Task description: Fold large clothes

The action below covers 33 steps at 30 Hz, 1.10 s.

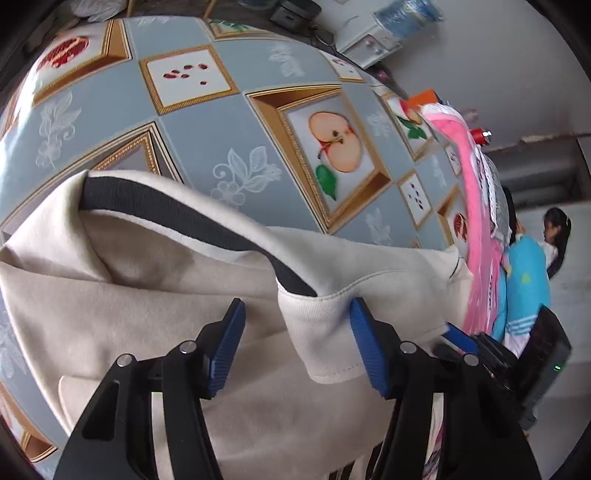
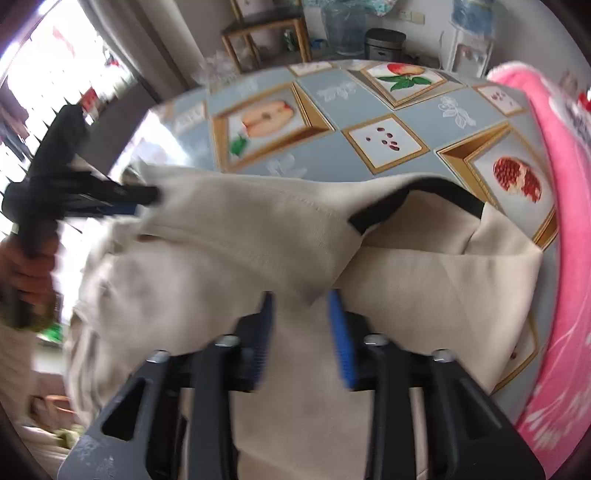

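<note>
A cream garment [image 1: 155, 295] with a black neck band [image 1: 177, 210] lies bunched on the table's near side. My left gripper [image 1: 297, 343] has its jaws wide apart, with a hemmed corner of the cream cloth [image 1: 321, 332] between the blue pads, touching the right pad only. In the right wrist view the same garment [image 2: 240, 229] spreads across the table. My right gripper [image 2: 303, 332] is open, with a cloth corner just above the gap. The left gripper [image 2: 147, 197] shows at the garment's far left edge there.
The table wears a grey-blue oilcloth [image 1: 229, 110] with framed fruit pictures. A pink cloth [image 1: 476, 206] lies along the table's right side, also in the right wrist view [image 2: 561, 206]. A person [image 1: 554, 236] sits beyond it. A wooden shelf [image 2: 266, 33] and water bottle [image 2: 345, 29] stand behind.
</note>
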Motion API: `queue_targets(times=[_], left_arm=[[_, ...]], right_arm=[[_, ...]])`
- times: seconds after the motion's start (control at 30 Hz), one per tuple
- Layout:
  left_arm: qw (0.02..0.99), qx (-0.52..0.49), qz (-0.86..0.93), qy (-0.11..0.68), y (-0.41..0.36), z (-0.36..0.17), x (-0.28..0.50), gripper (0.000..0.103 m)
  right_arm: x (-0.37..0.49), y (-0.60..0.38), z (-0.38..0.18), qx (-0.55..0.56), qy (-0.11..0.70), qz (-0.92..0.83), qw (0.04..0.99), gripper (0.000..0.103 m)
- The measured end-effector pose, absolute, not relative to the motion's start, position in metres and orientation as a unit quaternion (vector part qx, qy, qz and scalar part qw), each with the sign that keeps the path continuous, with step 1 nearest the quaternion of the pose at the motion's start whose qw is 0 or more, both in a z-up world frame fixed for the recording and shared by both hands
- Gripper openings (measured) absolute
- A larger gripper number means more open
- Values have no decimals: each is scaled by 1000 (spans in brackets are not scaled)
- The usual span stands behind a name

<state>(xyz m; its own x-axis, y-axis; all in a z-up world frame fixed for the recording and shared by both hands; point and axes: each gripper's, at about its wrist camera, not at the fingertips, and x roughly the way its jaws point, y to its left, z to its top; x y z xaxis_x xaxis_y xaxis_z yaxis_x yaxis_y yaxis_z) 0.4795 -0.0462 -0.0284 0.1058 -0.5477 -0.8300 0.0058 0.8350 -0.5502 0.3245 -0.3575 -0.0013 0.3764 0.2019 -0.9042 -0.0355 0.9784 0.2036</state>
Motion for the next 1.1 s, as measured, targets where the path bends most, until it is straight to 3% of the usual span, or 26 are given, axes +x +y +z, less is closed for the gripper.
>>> queue_targets(times=[0.17,0.23,0.27,0.3,0.33,0.43,0.47,0.5,0.6,0.73,0.87,1.1], left_arm=[[722,-206,-194,631,-51,-29,481,56],[727,-200,-193,628,-53,-28,482,52],[731,-196,-196,624,-51,-27,484,43],[732,-194,-202,621,-53,-27,485,35],[733,-192,-203,621,-51,-27,486,33],[751,-157,-202,609,-59,-23,487,23],[761,-132,-203,602,-64,-21,487,20],[772,-103,-205,593,-69,-19,487,17],[810,-1,-201,551,-84,-11,484,14],[836,110,-201,499,-103,-14,476,14],[843,205,-196,458,-121,-24,465,14],[829,215,-219,468,-118,-26,455,14]], right_arm=[[321,-404,11,267,519,123,802,69],[330,-422,0,344,517,115,775,69],[335,-426,-6,368,517,109,765,69],[341,-430,-14,385,522,99,754,69],[347,-432,-20,394,529,91,746,68],[363,-425,-37,407,550,84,725,52],[366,-420,-39,405,554,84,723,44],[371,-415,-40,400,557,87,723,29],[383,-399,-36,351,563,78,745,11],[402,-369,-16,160,561,27,812,9],[415,-347,-25,39,563,6,826,9],[386,-338,-26,24,564,40,824,9]])
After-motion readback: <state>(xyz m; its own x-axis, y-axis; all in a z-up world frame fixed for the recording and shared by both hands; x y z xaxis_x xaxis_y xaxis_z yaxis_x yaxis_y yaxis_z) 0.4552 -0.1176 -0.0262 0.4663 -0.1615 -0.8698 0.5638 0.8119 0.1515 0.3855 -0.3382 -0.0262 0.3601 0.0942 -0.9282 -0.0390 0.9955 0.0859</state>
